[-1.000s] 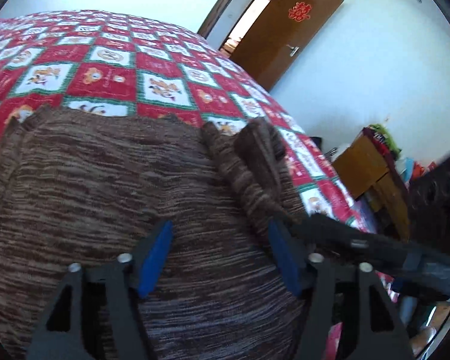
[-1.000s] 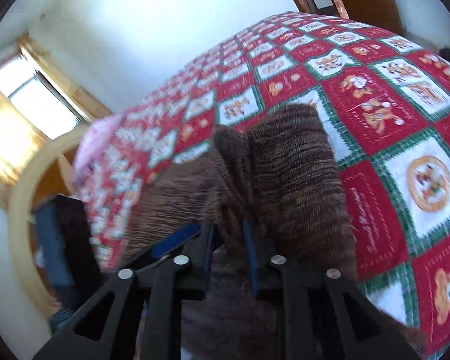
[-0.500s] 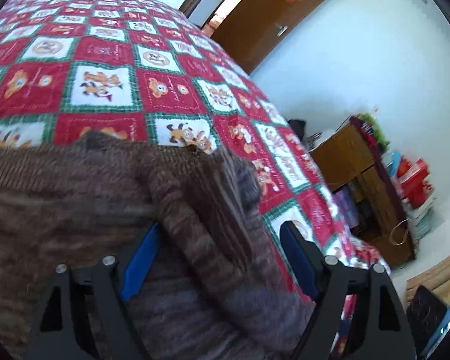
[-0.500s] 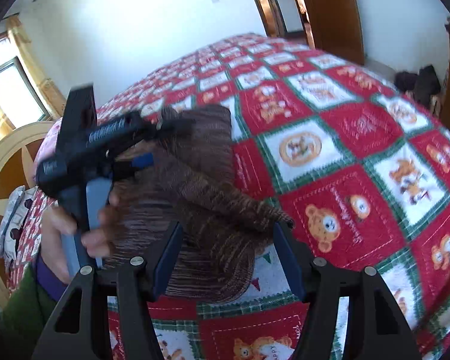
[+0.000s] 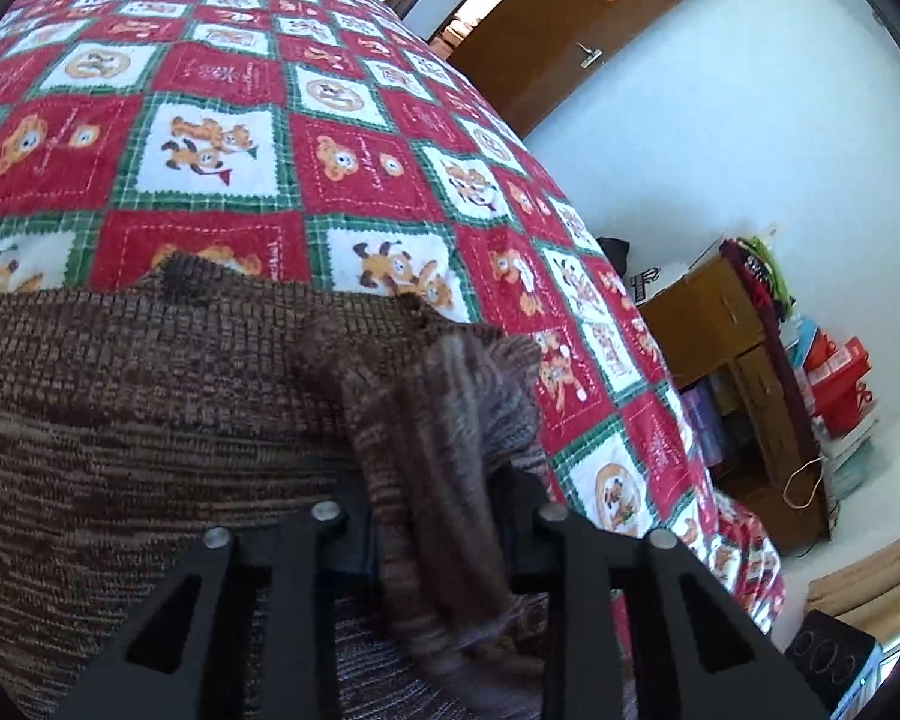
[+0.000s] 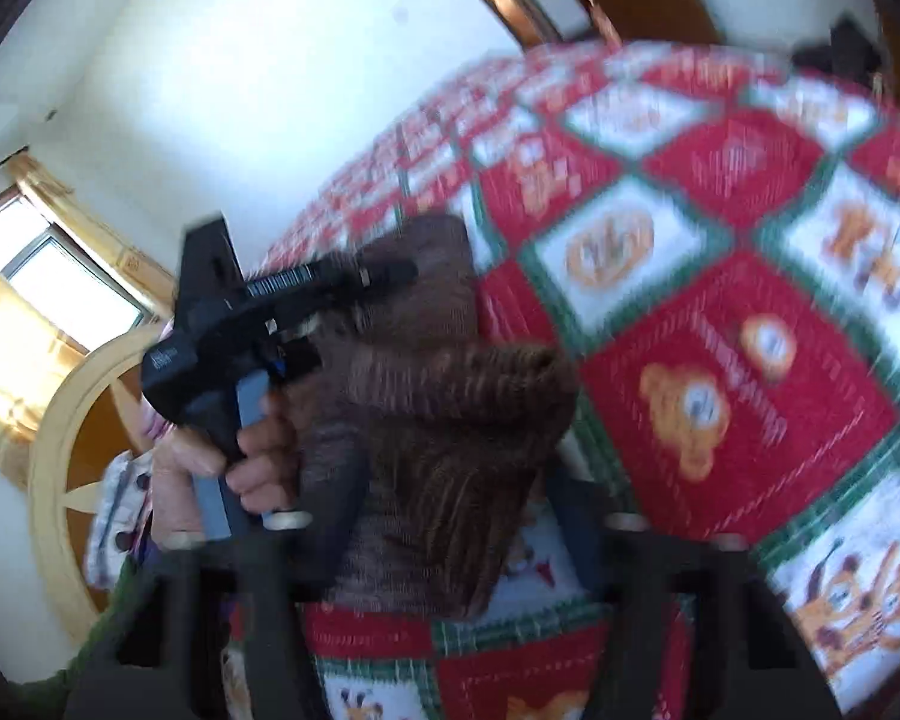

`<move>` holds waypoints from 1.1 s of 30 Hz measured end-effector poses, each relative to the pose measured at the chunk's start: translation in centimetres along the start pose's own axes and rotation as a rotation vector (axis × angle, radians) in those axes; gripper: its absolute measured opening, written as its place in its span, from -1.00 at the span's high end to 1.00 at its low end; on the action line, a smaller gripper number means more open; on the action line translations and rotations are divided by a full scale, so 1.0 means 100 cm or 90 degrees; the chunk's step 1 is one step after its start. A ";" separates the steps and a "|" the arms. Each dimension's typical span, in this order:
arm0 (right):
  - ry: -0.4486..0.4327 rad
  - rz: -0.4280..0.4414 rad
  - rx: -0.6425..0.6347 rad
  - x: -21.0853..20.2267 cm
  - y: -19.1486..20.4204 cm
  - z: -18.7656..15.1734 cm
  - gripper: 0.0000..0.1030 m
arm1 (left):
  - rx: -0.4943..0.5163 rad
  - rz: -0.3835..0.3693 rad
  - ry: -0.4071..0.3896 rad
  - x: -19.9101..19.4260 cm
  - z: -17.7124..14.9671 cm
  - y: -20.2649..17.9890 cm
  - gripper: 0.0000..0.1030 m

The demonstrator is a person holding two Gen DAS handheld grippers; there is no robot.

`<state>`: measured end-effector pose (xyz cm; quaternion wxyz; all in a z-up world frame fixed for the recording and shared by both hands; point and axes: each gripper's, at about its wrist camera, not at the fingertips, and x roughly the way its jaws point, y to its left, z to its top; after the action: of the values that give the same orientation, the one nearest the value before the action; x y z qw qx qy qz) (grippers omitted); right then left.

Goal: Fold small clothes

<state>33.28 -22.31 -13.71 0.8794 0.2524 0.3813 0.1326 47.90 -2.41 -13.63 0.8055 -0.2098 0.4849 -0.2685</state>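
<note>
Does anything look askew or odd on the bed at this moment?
Nothing damaged or spilled. The brown knit garment lies on the quilt, one narrow part bunched up between the left gripper fingers. The right wrist view is blurred.

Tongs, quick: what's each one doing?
Left tongs: just closed, pinching the brown sweater.
Right tongs: just closing around the sweater; grip too blurry to tell.
</note>
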 end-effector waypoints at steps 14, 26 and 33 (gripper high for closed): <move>-0.005 0.002 -0.146 -0.011 0.097 -0.013 0.86 | 0.099 0.076 -0.017 -0.048 0.021 -0.021 0.60; 0.094 0.127 -0.172 0.057 0.178 -0.042 0.89 | 0.152 0.181 0.012 -0.098 0.031 0.043 0.65; 0.140 0.139 -0.200 0.094 0.206 -0.058 0.89 | 0.156 0.191 0.013 -0.110 0.027 0.078 0.65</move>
<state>34.46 0.96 -11.53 0.8412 0.1363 0.4202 0.3119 47.89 10.85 -9.73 0.8509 -0.0329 0.4827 -0.2046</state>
